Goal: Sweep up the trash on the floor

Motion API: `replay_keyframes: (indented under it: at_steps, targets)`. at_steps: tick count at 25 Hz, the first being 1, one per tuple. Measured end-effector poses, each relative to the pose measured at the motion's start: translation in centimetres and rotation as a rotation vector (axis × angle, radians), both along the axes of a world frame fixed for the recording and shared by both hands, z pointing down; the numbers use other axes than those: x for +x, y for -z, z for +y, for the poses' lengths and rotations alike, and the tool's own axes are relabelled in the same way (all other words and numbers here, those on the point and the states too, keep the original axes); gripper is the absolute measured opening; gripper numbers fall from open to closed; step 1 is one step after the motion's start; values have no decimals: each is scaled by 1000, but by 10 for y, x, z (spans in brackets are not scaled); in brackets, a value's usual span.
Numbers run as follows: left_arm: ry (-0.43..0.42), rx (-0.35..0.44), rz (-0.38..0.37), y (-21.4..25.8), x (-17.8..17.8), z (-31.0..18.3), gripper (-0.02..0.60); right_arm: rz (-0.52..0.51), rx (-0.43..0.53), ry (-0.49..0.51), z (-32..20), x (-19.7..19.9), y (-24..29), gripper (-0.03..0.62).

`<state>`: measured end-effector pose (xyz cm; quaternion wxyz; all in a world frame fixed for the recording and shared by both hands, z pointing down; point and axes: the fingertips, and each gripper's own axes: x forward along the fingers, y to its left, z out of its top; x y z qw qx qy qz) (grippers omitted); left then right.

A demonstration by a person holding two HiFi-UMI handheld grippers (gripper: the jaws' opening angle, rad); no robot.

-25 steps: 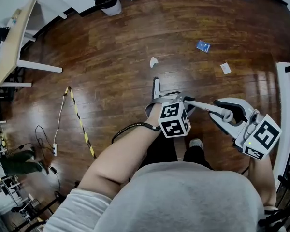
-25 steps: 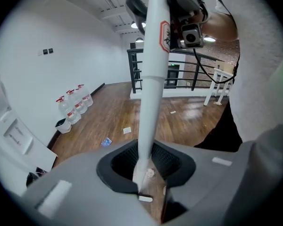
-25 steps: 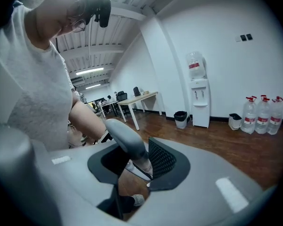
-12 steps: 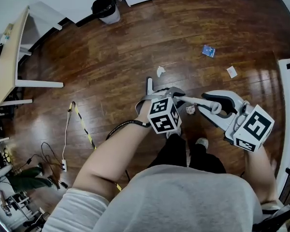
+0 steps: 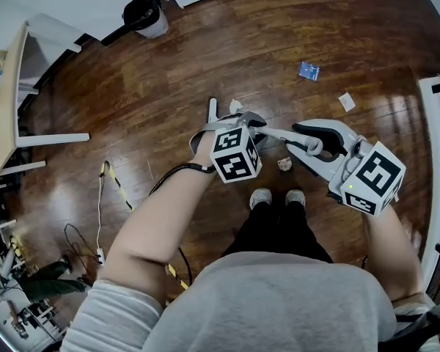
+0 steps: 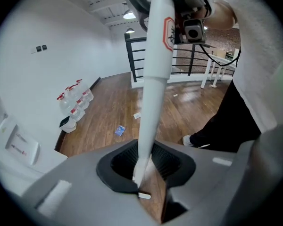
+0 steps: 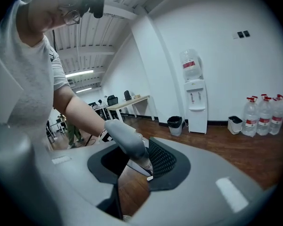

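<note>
Our shoes (image 5: 260, 196) have drawn level since a moment ago, while left gripper (image 6: 148, 175) and right gripper (image 7: 132, 166) both clamp the broom handle (image 6: 156, 69), crumpled scrap (image 5: 284, 164) just beneath between them, open floor (image 5: 169, 72) ahead.

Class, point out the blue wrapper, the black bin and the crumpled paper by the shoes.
blue wrapper (image 5: 308, 70), head view, its middle
black bin (image 5: 152, 26), head view, its wall
crumpled paper (image 5: 284, 164), head view, its middle
</note>
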<state>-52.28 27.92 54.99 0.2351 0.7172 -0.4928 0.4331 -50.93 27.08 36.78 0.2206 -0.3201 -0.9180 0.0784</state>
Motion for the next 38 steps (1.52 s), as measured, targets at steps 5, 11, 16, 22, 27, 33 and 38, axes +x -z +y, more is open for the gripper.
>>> replay_keyframes:
  at_steps: [5,11,16,22,27,33,38]
  targets:
    - [-75,-20,16,-16,7,-21,84,27,7,-61,-19,8,-18,117]
    - [-154,-36,56,-31,35,-46,84,79,30,-146,-51,35,-38,98]
    - [-232,-35,66,-40,75,-64,84,89,6,-222,-72,75,-47,97]
    - [-287,1,102,-30,132,-95,86,94,8,-300,-100,128,-35,97]
    - [-358,18,138,-25,192,-120,86,121,12,-370,-124,185,-29,98]
    - [-431,64,195,-5,275,-161,86,135,11,-475,-164,256,-5,106]
    - [-483,86,229,9,332,-189,84,143,34,-518,-190,304,11,106]
